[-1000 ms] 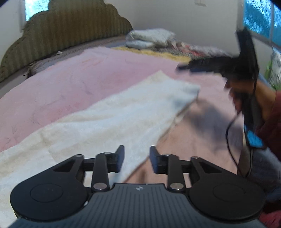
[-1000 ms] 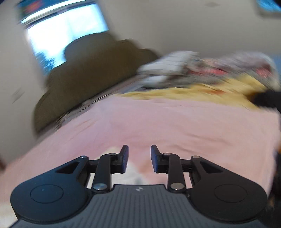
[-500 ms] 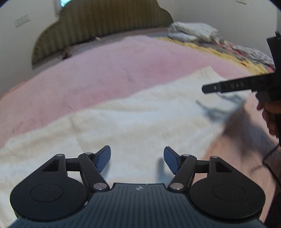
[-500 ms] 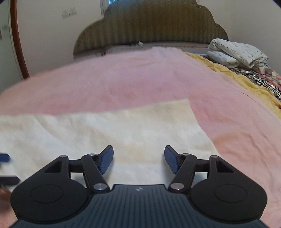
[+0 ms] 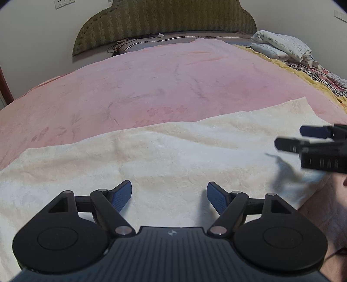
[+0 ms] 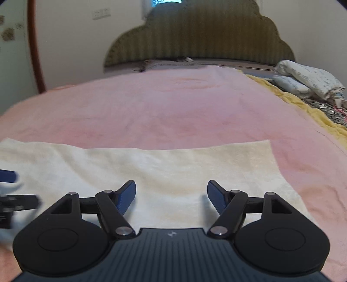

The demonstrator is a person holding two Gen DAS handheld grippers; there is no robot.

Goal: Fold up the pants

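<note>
Cream-white fleecy pants (image 5: 169, 151) (image 6: 173, 167) lie flat across a pink blanket (image 5: 162, 86) on the bed. My left gripper (image 5: 169, 188) hovers low over the pants' near edge, its jaws opening, with only the cloth below and nothing pinched between the blue pads. My right gripper (image 6: 171, 186) hangs over the pants' right part, jaws likewise opening and holding nothing. In the left wrist view the right gripper (image 5: 289, 137) reaches in from the right above the pants' end. The left gripper (image 6: 13, 188) shows blurred at the left edge of the right wrist view.
A green padded headboard (image 5: 164, 19) stands at the far end. Folded white bedding (image 5: 282, 47) (image 6: 308, 80), a yellow cover (image 6: 288, 97) and zebra-print cloth (image 5: 314, 73) lie along the right side. A hand (image 5: 343, 184) shows at the right edge.
Both grippers' jaws have spread wider. Both views have swung and tipped down toward the pants, and the right gripper has dropped lower over the pants' right end.
</note>
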